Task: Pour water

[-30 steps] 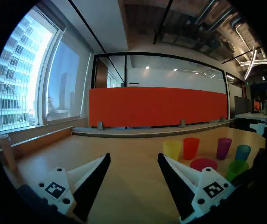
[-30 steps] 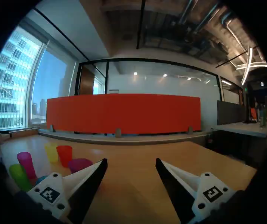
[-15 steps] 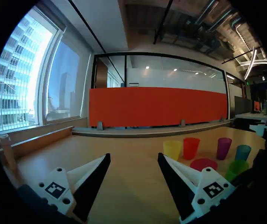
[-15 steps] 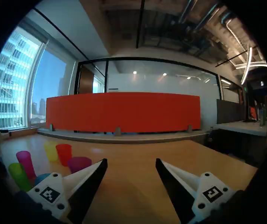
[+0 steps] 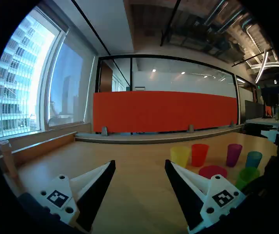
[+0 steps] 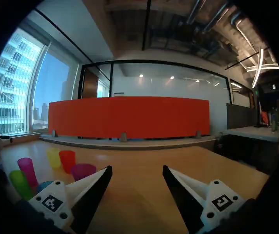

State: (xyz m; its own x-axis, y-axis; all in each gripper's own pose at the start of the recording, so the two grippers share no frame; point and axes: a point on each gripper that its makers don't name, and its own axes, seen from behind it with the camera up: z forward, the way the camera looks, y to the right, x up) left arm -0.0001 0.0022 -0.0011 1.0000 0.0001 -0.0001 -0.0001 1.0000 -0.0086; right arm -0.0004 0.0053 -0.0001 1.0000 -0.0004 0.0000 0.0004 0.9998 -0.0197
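Several coloured plastic cups stand in a cluster on the wooden table. In the left gripper view they sit to the right: a yellow cup (image 5: 179, 156), a red cup (image 5: 199, 154), a purple cup (image 5: 233, 154), a blue cup (image 5: 253, 159), a green cup (image 5: 247, 176) and a low magenta cup (image 5: 212, 171). In the right gripper view the yellow cup (image 6: 54, 157), red cup (image 6: 67, 161), purple cup (image 6: 27, 170), green cup (image 6: 19, 183) and magenta cup (image 6: 83, 171) stand at the lower left. My left gripper (image 5: 139, 167) is open and holds nothing. My right gripper (image 6: 136, 171) is open too, over bare table.
An orange divider panel (image 5: 162, 111) runs along the far edge of the table (image 5: 135, 195). Large windows (image 5: 18, 85) line the left side. A brown post (image 5: 7, 160) stands at the left edge in the left gripper view. Another desk (image 6: 252, 134) lies to the right.
The right gripper view has tilted slightly, shifting the scene a little. The left gripper has not moved.
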